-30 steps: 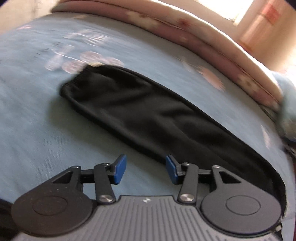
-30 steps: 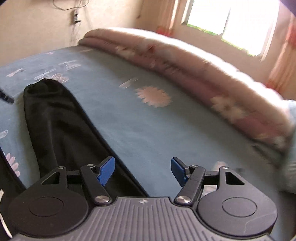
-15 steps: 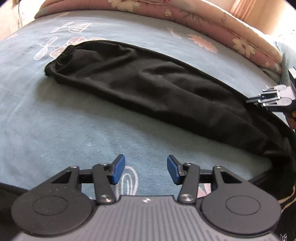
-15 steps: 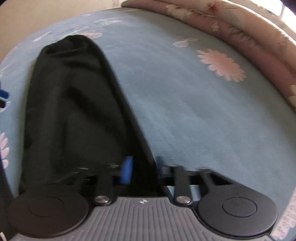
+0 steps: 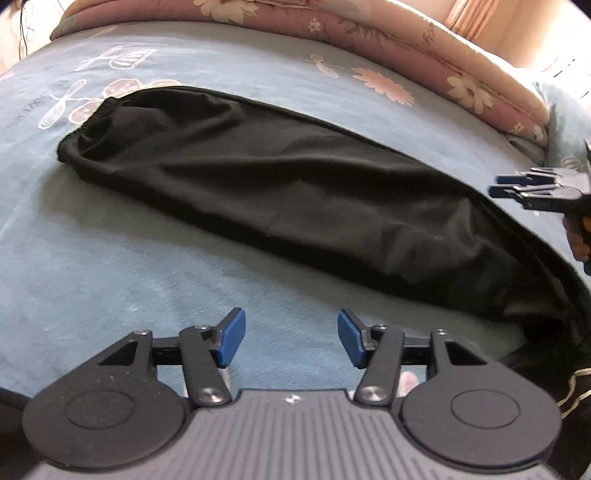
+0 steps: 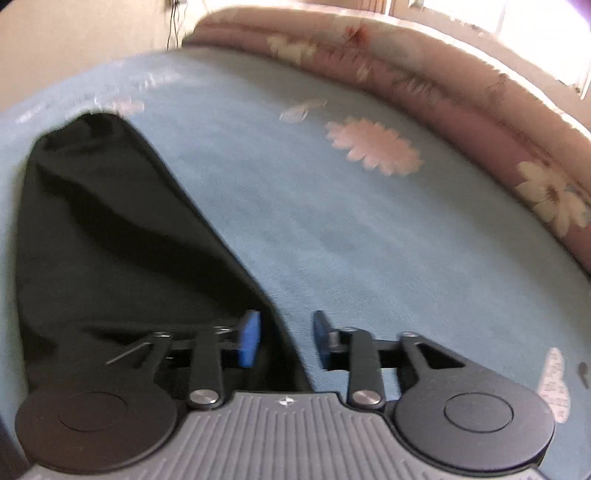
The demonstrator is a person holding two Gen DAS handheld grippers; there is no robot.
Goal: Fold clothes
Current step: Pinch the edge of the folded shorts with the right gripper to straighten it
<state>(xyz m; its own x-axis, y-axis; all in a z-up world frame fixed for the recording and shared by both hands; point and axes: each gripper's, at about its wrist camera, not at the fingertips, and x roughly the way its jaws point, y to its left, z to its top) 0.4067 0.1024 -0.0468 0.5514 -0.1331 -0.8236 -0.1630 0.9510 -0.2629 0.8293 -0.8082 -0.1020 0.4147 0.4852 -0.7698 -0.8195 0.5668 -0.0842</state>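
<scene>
A bed wore a pale blue sheet printed with pink flowers. A rolled pink floral quilt lay along its far edge. Beyond stood a plain beige wall and a sunlit window.

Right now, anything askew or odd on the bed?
Nothing damaged or spilled. The black garment lies flat but slanted across the blue sheet, lightly wrinkled. The right hand-held gripper straddles its edge, jaws just reopening. The left hand-held gripper is open over bare sheet.
</scene>
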